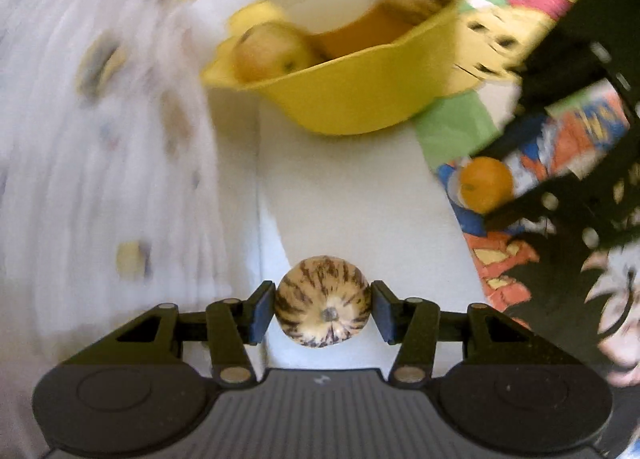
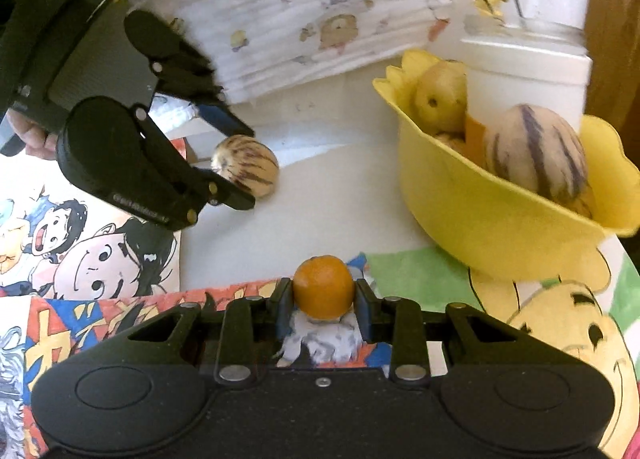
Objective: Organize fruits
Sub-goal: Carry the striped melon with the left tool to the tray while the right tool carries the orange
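We have a fruit in each gripper, so the step in hand looks like carrying both to the yellow bowl (image 2: 516,219), and we would do it one at a time, lifting clear of its wavy rim before letting go, since the bowl is already well filled. Nearest us, the right gripper (image 2: 323,305) is clamped on the small orange (image 2: 323,286) over the near, cartoon-printed edge of the table (image 2: 340,211). Further in, toward the table's left side, the left gripper (image 1: 323,311) grips the striped round fruit (image 1: 323,301), cream with dark brown streaks. Farthest, at the right edge, the bowl holds a yellow apple-like fruit (image 2: 440,101) and a larger purple-striped one (image 2: 534,151).
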A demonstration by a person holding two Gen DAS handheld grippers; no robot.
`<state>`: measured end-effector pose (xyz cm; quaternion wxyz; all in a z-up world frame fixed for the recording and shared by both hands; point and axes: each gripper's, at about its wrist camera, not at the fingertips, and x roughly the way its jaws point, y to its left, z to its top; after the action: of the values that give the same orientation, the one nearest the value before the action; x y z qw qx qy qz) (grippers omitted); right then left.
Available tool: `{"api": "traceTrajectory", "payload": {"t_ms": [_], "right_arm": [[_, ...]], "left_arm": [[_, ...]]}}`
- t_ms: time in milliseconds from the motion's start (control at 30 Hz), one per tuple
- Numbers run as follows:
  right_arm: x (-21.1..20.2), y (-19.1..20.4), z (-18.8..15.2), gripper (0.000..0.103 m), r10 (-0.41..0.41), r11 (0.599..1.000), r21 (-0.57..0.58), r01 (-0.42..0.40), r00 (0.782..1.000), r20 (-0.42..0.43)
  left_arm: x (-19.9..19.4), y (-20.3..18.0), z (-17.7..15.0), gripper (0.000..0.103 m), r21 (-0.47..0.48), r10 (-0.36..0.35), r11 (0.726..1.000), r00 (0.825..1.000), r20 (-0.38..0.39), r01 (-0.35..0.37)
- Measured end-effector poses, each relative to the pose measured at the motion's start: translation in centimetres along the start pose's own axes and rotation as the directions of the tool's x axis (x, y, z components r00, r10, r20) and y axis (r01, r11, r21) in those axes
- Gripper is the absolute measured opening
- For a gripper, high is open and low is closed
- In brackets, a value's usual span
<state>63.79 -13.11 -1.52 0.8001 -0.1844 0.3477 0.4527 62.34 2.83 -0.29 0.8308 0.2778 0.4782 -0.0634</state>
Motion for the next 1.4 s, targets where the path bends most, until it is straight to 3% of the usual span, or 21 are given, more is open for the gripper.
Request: {"api": "traceTrajectory", "payload": {"t_ms": [100,300,567,800,933,1100,1400], "right_arm": [[-0.4,-0.1,-0.7,0.034,-0.008,1.0,0.019,0.008,1.0,-0.011],[-0.1,0.6,-0.9,0.034,-0.031,0.999,0.032,0.031,1.0,-0.003],[-0.6,0.8,-1.2,0.034,-0.039,0.994,0.099,0.037,0.999,0.016],[-4.1,1.3,-1.0,0.034,-0.045,0.989,0.141,0.035,0.996,0.073],[-7.5,1.9,-0.5,0.034,-0.064,0.985,0.167,0.042,0.99,0.129],[-13.6,3.5,0.6,0.034,-0.099,0.981,0.188,0.054,0.966,0.24],[-25.9,8.5,1.3,0.034,-0.144,0.972,0.231,0.044,0.889,0.434]], "left_arm": [[0.1,0.9,-0.5,0.056,-0.105,-0.01,0.994,1.0,0.02,0.012],[0.7,0.4,-1.3,0.056,-0.126,0.049,0.991,0.998,0.048,-0.043],[-0.2,0.6,-2.9,0.055,-0.212,0.035,0.977,0.995,0.09,-0.015],[-3.1,0.2,-5.6,0.055,-0.391,-0.067,0.913,0.987,0.143,0.119],[-5.7,-0.5,-6.4,0.055,-0.449,-0.082,0.877,0.975,0.209,0.17],[-10.3,-1.5,-6.2,0.055,-0.498,-0.074,0.838,0.951,0.301,0.223],[-20.7,-2.8,-6.2,0.055,-0.56,-0.044,0.784,0.925,0.379,0.266]]}}
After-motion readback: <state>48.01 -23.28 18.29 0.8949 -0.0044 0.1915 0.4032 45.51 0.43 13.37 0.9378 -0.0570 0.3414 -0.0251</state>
